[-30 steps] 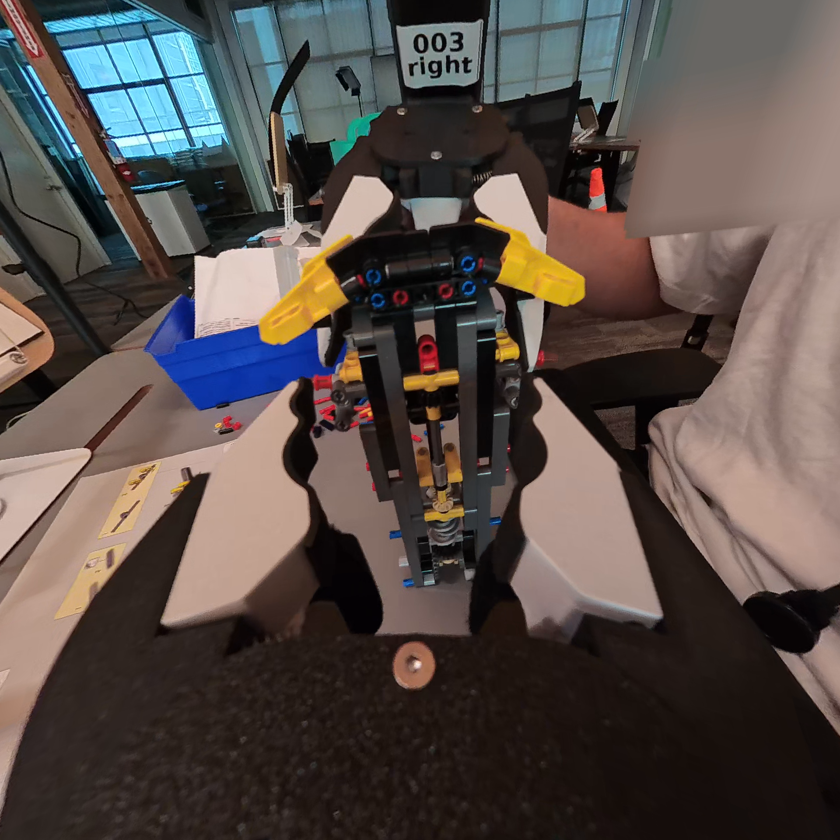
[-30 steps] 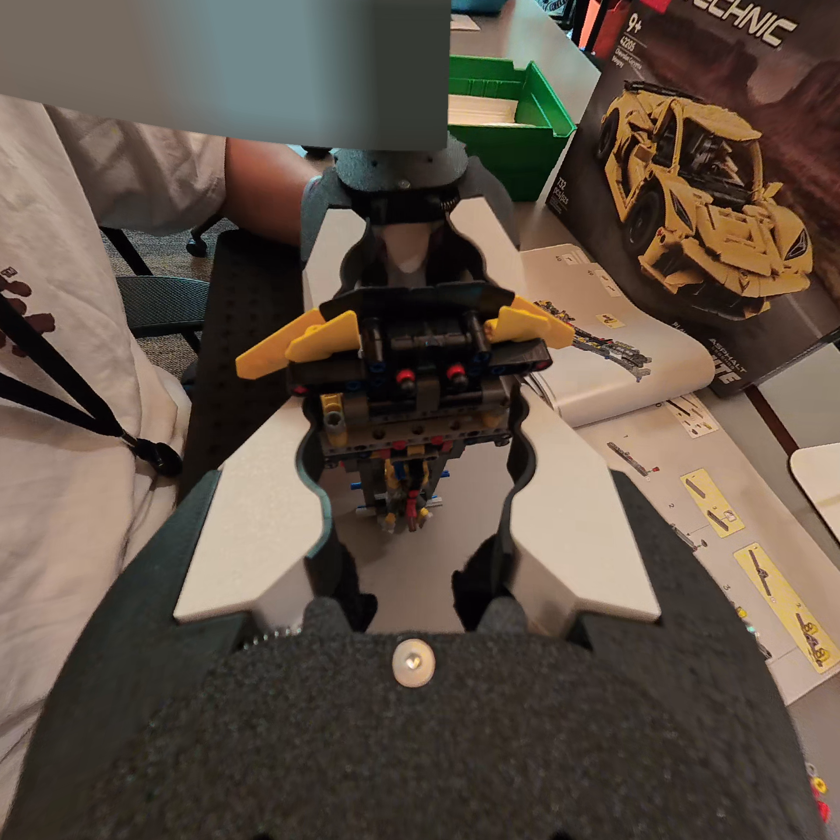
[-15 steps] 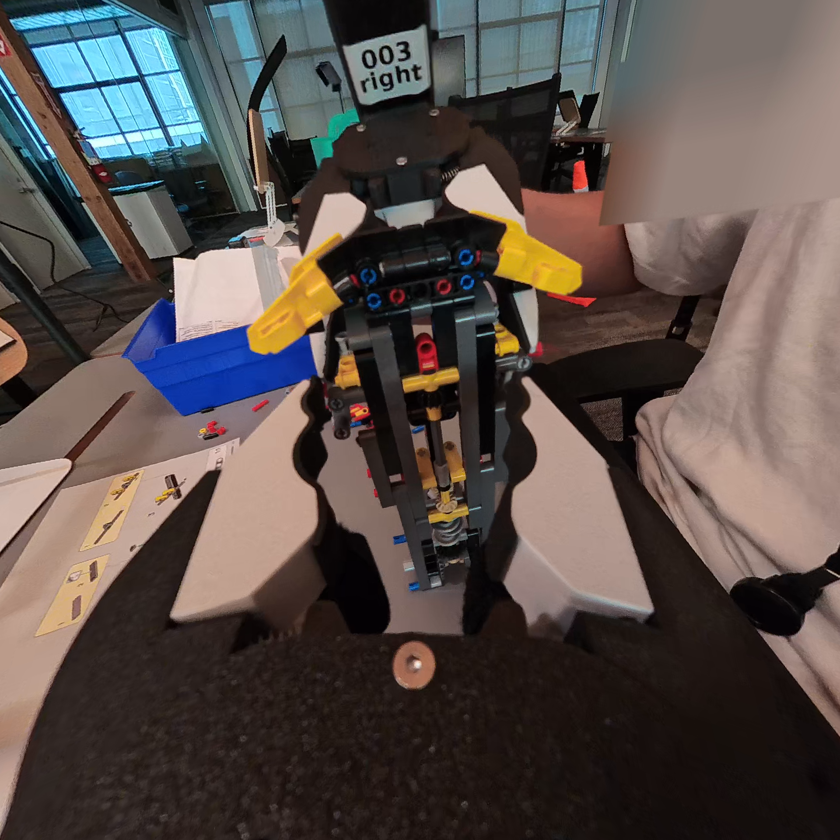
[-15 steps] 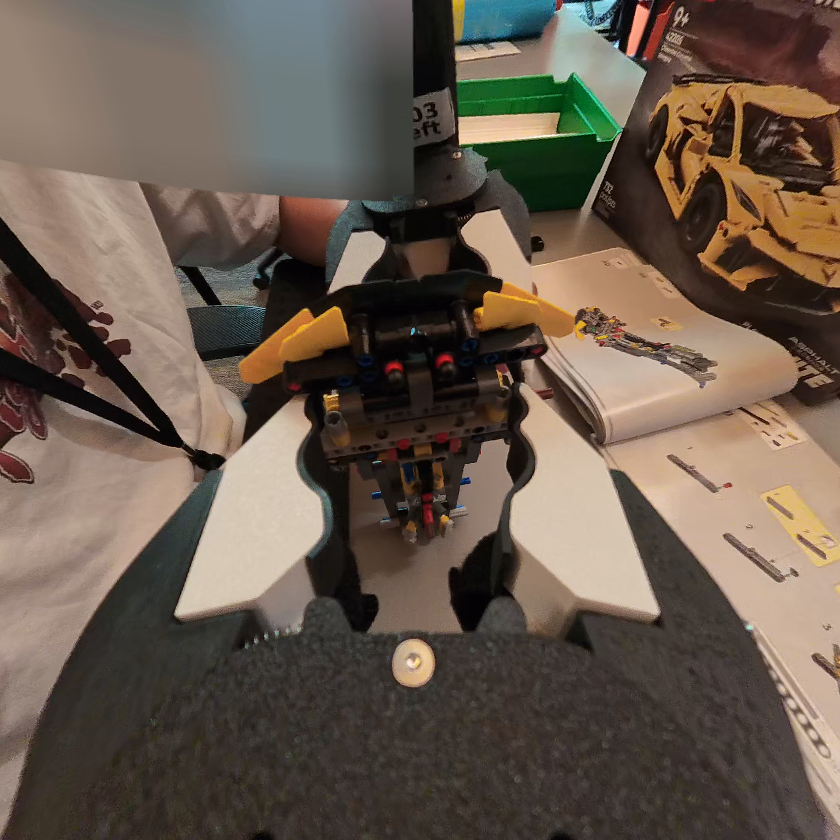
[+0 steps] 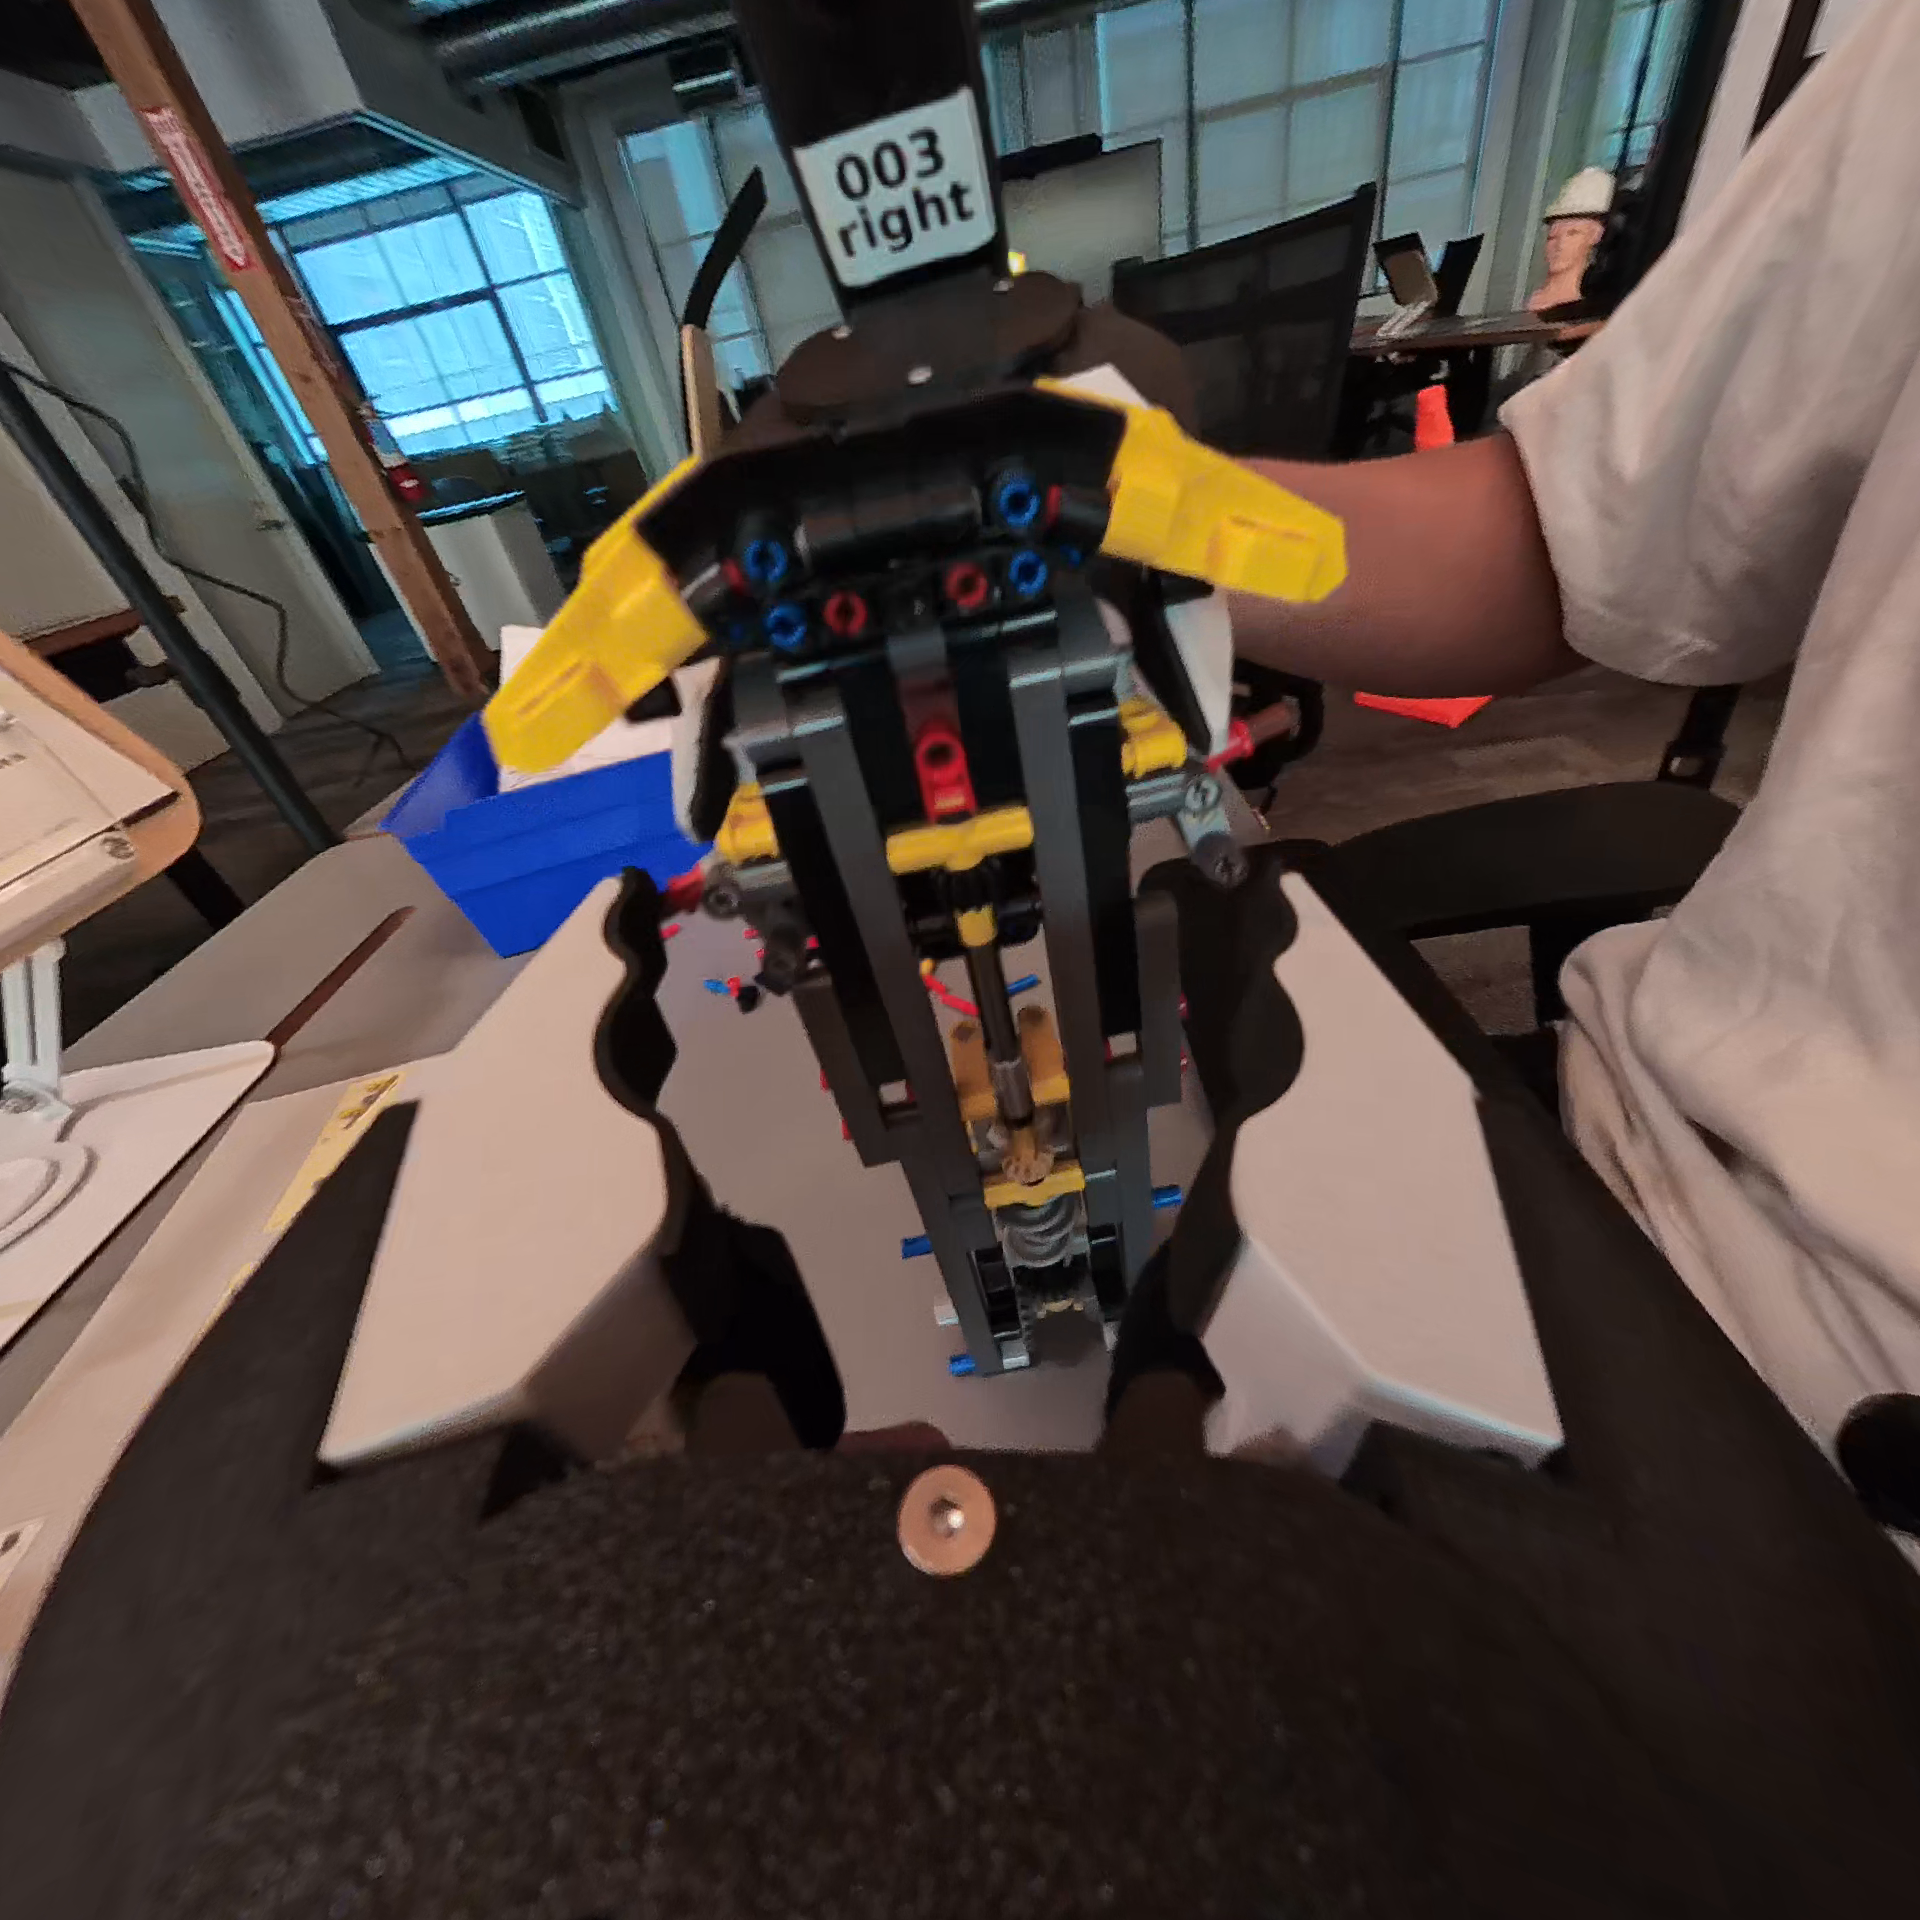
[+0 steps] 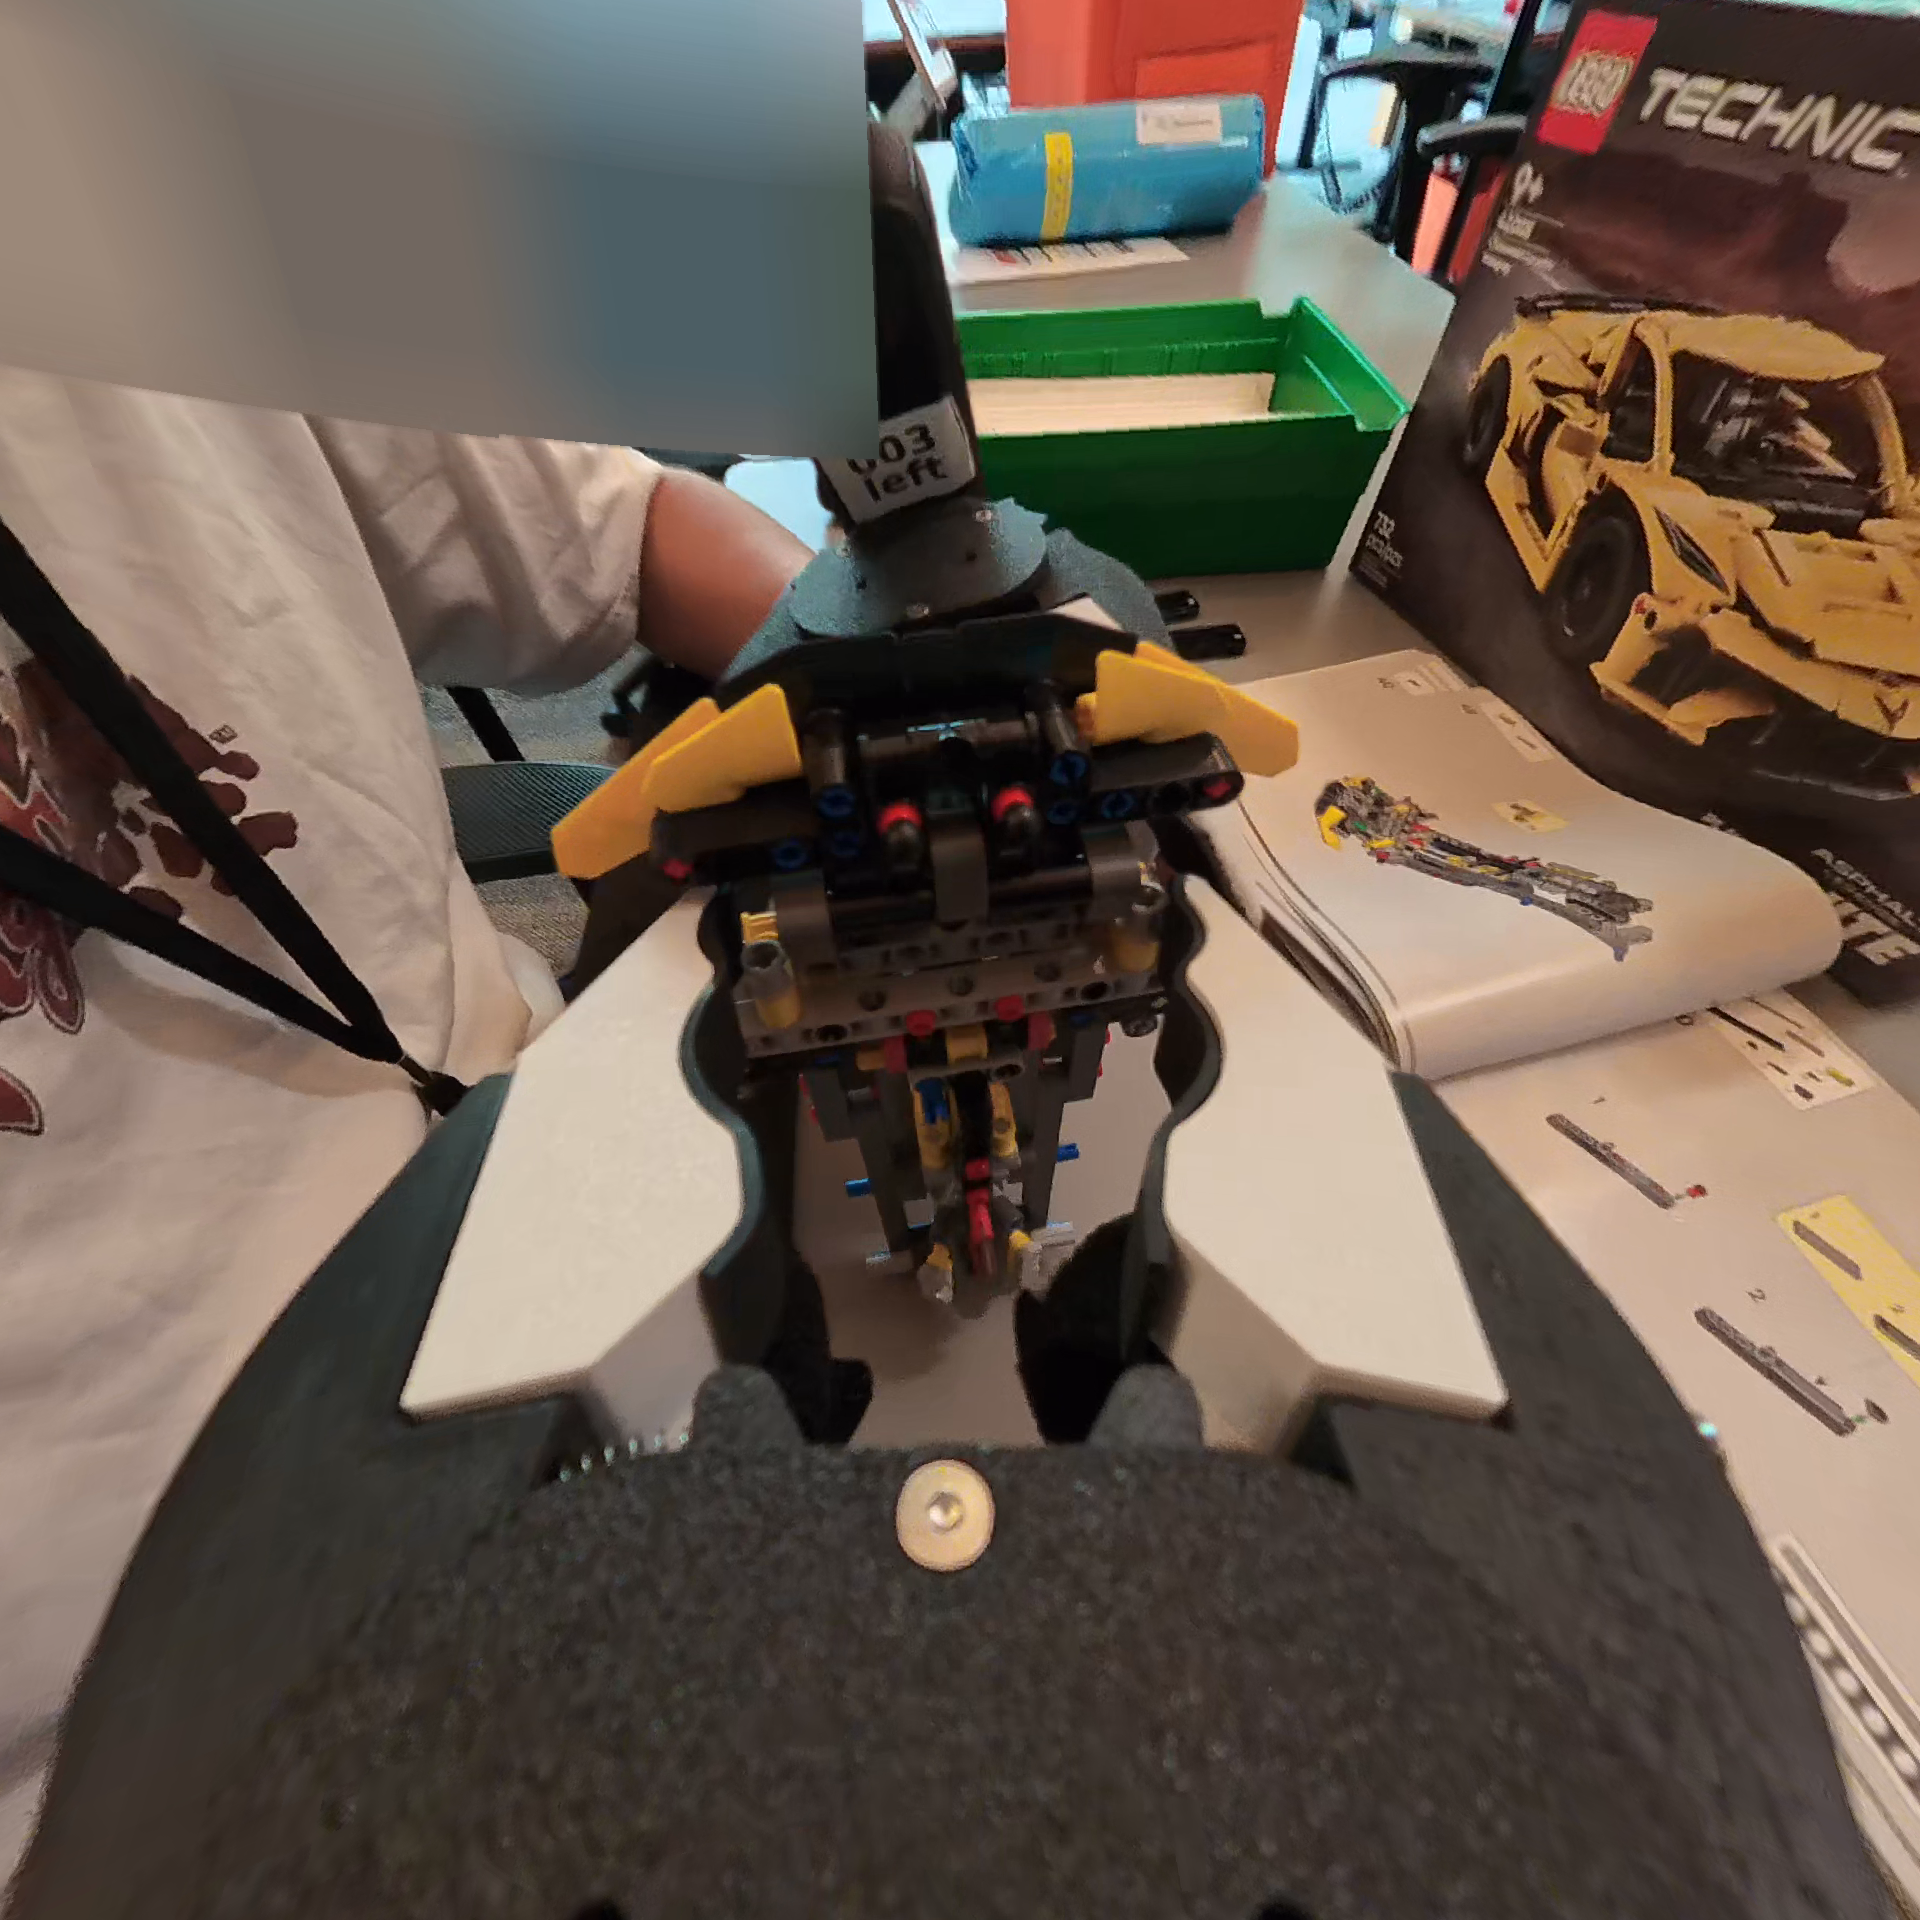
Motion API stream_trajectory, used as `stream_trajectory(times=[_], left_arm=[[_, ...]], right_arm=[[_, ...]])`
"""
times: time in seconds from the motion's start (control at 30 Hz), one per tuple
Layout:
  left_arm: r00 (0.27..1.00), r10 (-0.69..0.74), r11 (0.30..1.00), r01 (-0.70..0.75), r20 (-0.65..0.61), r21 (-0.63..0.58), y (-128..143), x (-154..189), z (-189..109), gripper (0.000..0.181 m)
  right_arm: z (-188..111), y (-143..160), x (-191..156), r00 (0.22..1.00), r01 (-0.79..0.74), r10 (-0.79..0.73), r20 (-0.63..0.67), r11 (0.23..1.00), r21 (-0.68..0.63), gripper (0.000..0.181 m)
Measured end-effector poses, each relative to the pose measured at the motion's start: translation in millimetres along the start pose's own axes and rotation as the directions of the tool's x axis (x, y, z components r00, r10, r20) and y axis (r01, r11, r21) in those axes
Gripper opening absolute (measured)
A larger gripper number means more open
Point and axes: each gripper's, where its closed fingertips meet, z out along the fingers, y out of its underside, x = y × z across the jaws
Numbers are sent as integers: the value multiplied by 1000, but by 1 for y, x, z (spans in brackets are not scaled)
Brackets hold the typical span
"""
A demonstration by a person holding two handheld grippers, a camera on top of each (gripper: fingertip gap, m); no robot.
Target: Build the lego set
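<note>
While both tongs (image 5: 951, 997) (image 6: 940, 997) clasp the chassis (image 5: 966, 935), only the right view shows the box (image 6: 1683, 468).

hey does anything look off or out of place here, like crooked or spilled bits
One thing: small red and blue loose pieces lie scattered on the grey table near the blue bin, not in it. The Lego chassis itself looks intact, held up on end between both grippers, its yellow panels matching on each side.

Upright grey-black lego chassis (image 5: 956, 935), yellow-winged
</note>
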Motion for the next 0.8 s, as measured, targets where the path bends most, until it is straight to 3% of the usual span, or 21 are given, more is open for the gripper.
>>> stream_trajectory(times=[0.1,0.17,0.23,0.33,0.5,0.53,0.67,0.8], left_arm=[[998,-58,998,58,11,-19,13,-6,-2,109],[984,-166,983,160,-63,-85,32,-4,1,108],[946,-267,959,243,-185,-143,44,4,3,94],[834,-379,924,319,-401,-208,47,19,3,81],[660,-403,911,353,-634,-213,32,26,6,49],[652,-396,913,353,-647,-204,30,25,11,42],[631,-402,906,380,-663,-187,27,25,20,39],[633,-482,863,462,-606,-203,32,12,23,38]], right_arm=[[-8,1,1,999,-4,-1,52,996,91,79],[-12,0,-5,993,15,-33,115,987,157,79],[-11,0,-6,983,-18,-15,181,983,183,79],[-9,-2,-8,968,-4,-46,247,980,200,79],[-8,-3,-8,945,-8,-62,320,977,215,79],[-8,-4,-7,942,-15,-60,329,975,221,79],[-15,-4,-4,929,-75,-24,369,965,250,79],[-27,-1,18,951,-106,3,308,943,316,72]])
